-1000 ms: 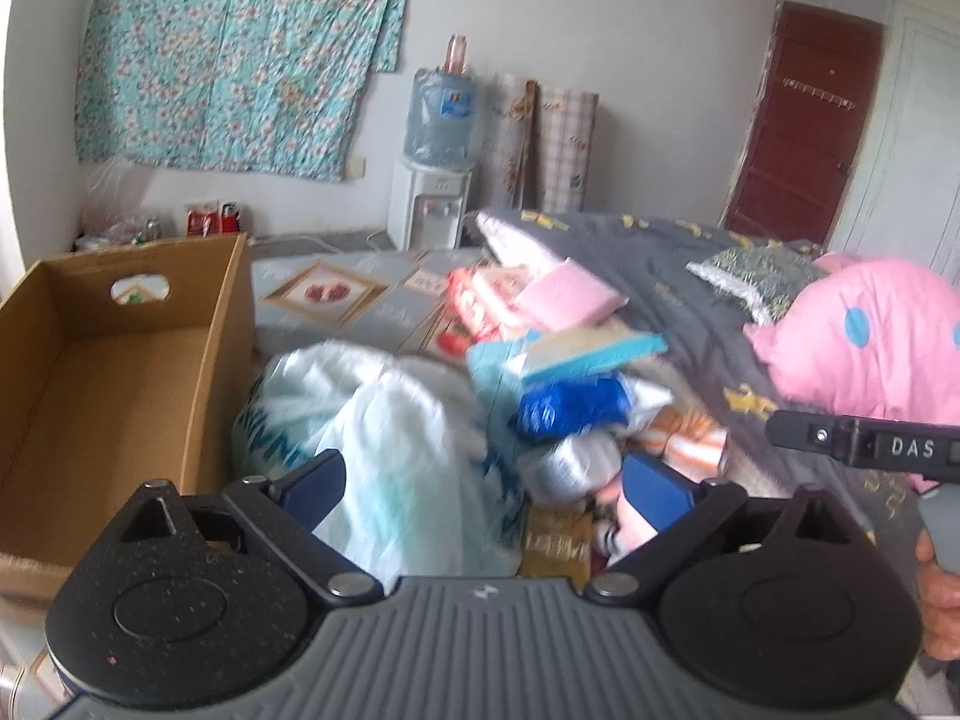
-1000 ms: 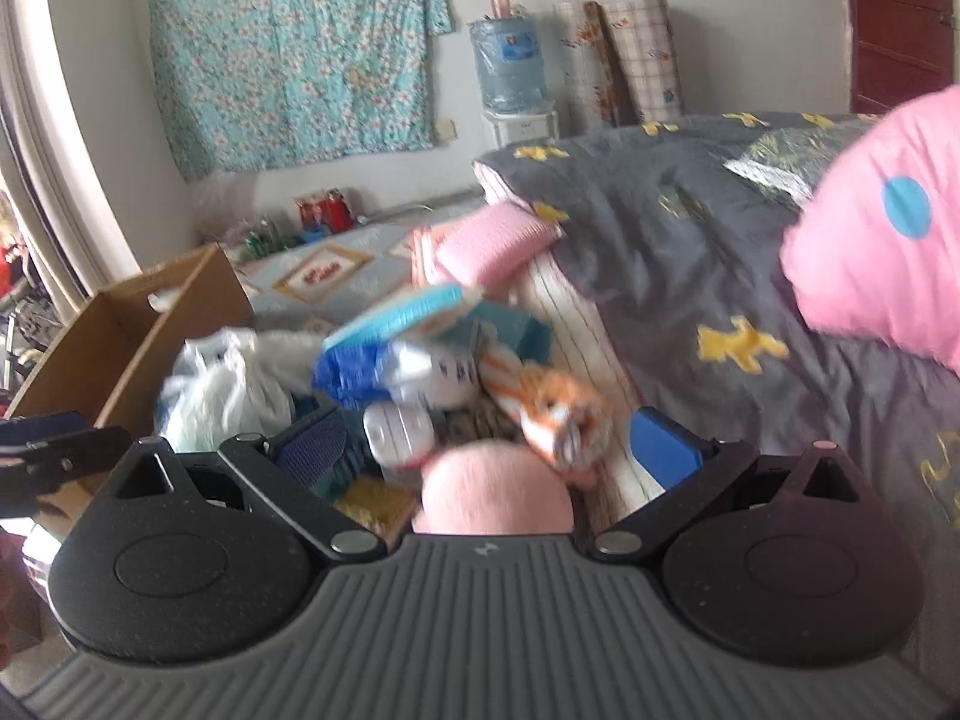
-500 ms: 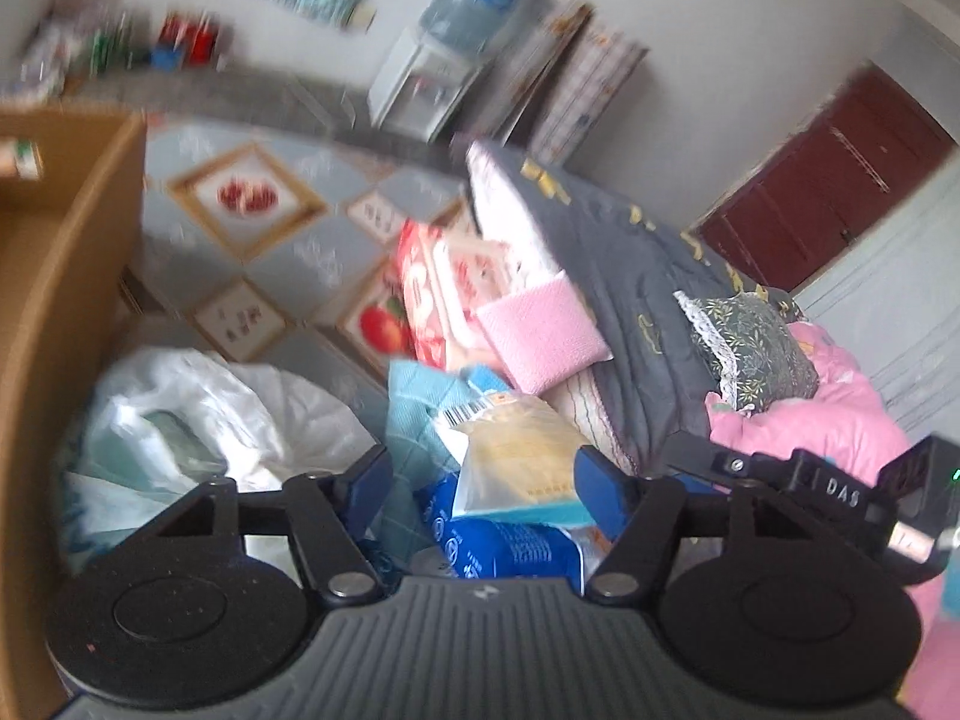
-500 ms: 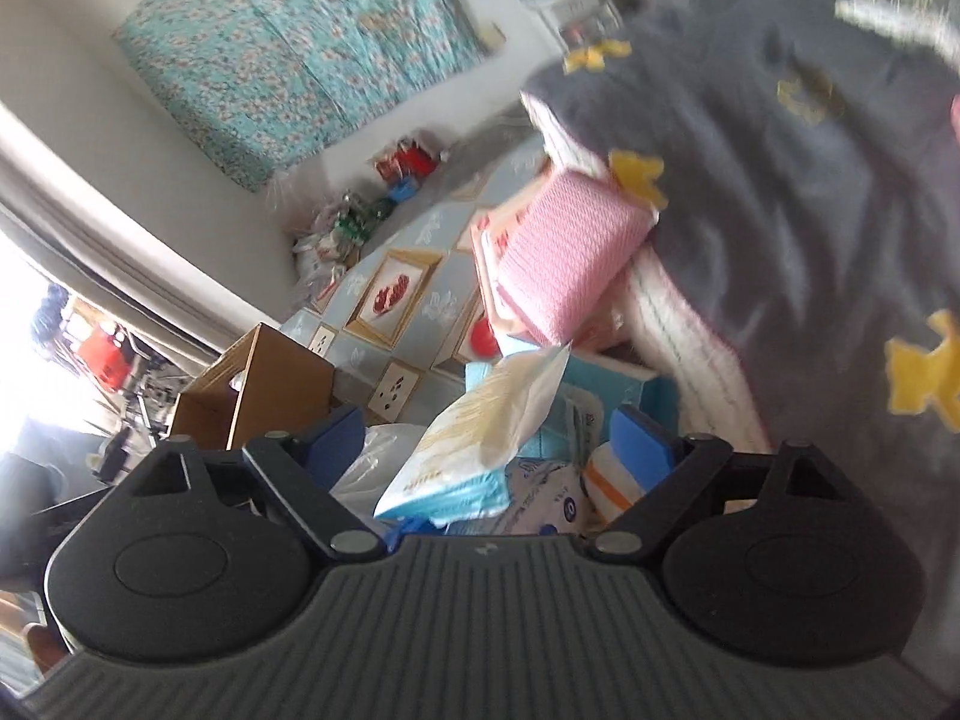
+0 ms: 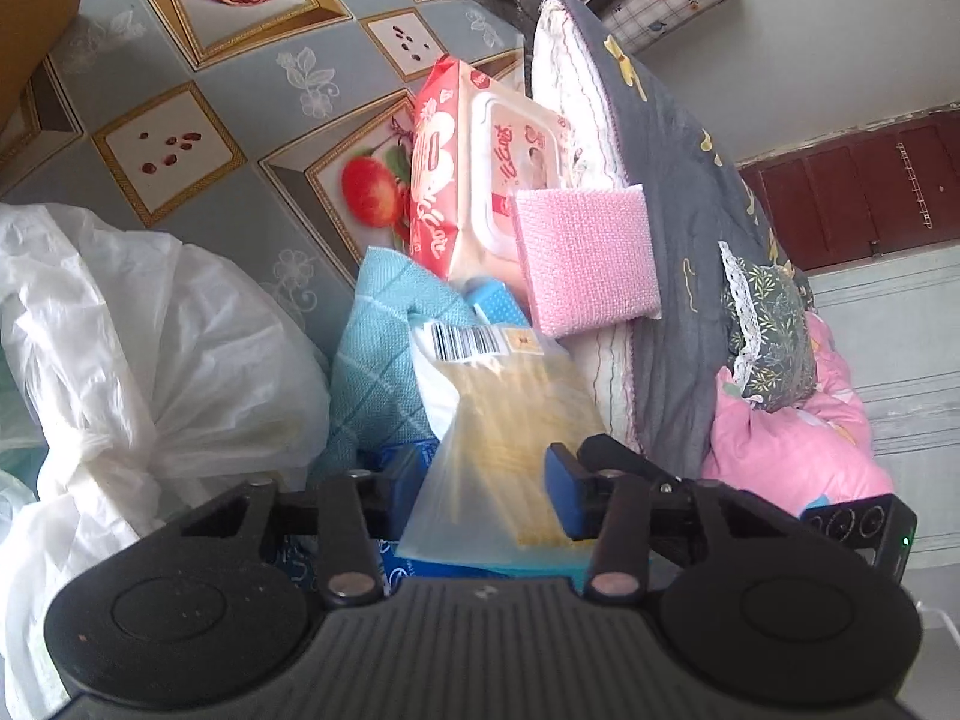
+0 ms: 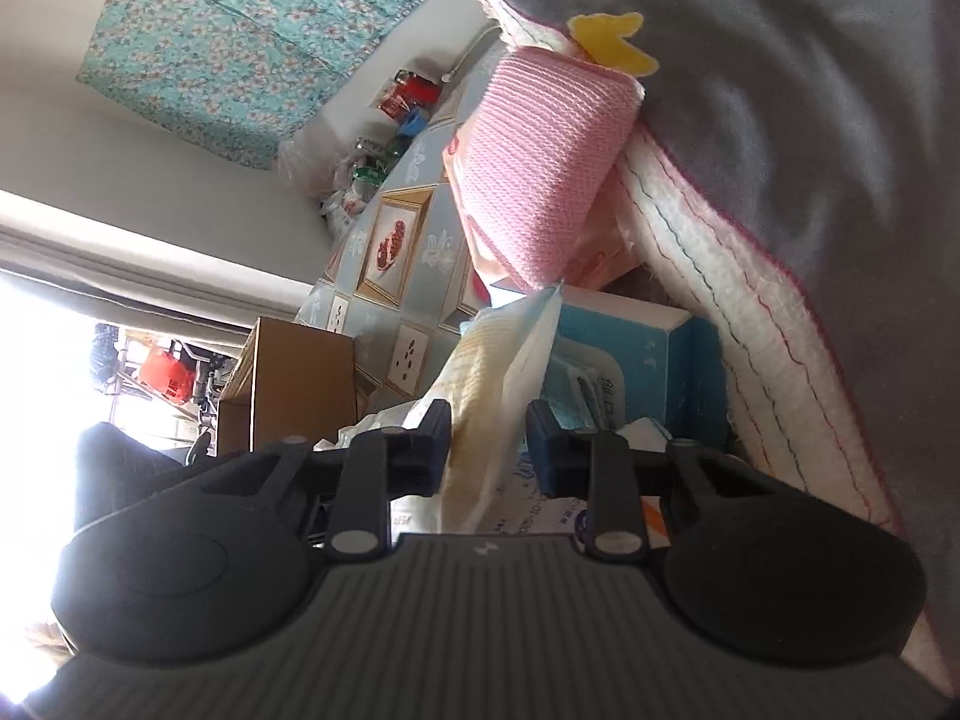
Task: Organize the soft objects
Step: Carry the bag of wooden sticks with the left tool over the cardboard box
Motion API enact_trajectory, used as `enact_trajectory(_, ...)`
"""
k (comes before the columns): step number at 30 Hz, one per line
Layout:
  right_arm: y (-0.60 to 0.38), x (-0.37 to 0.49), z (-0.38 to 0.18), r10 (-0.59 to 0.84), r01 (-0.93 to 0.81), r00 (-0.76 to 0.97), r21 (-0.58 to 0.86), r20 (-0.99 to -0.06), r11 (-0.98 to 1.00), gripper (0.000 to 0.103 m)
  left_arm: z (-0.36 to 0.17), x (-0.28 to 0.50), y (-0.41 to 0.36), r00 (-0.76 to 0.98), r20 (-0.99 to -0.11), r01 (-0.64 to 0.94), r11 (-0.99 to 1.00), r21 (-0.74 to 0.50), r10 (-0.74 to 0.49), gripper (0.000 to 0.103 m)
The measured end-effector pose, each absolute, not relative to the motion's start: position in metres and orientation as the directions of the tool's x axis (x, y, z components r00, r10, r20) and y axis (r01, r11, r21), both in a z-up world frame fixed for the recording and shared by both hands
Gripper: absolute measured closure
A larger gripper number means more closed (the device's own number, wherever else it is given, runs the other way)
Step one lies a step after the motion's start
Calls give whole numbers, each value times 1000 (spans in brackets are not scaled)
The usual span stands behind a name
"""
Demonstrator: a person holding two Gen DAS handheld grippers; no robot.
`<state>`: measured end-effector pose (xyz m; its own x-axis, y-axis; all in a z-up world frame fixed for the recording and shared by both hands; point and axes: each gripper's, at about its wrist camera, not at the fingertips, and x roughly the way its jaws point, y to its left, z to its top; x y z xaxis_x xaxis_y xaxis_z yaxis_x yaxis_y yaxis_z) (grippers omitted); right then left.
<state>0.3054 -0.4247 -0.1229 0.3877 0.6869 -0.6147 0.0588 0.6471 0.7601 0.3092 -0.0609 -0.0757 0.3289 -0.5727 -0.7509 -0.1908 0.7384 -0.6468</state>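
Both grippers, left (image 5: 486, 495) and right (image 6: 487, 447), clamped on one yellow packet (image 5: 510, 420) atop the pile, pink sponge (image 5: 585, 261) at 1 o'clock of it, wipes pack (image 5: 480, 174) at 12, white bag (image 5: 150, 354) at 9

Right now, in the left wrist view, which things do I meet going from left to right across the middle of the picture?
white plastic bag → teal cloth → yellow packet with barcode → pink knitted pad → grey quilt → dark leaf-print cushion → pink plush
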Motion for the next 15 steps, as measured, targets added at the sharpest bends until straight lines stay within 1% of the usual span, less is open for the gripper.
enact_trajectory(2,-422,303,-117,676,32,400,746,-619,665,82,-69,309,-63,342,-748,-170,746,-644,-568,69)
enact_trajectory(5,-423,295,-104,670,11,412,739,-617,674,84,-57,304,-67,358,-739,-130,754,-644,-570,74)
enact_trajectory(15,-416,253,-33,671,-101,471,721,-572,685,84,3,257,-56,465,-675,-16,757,-653,-572,76)
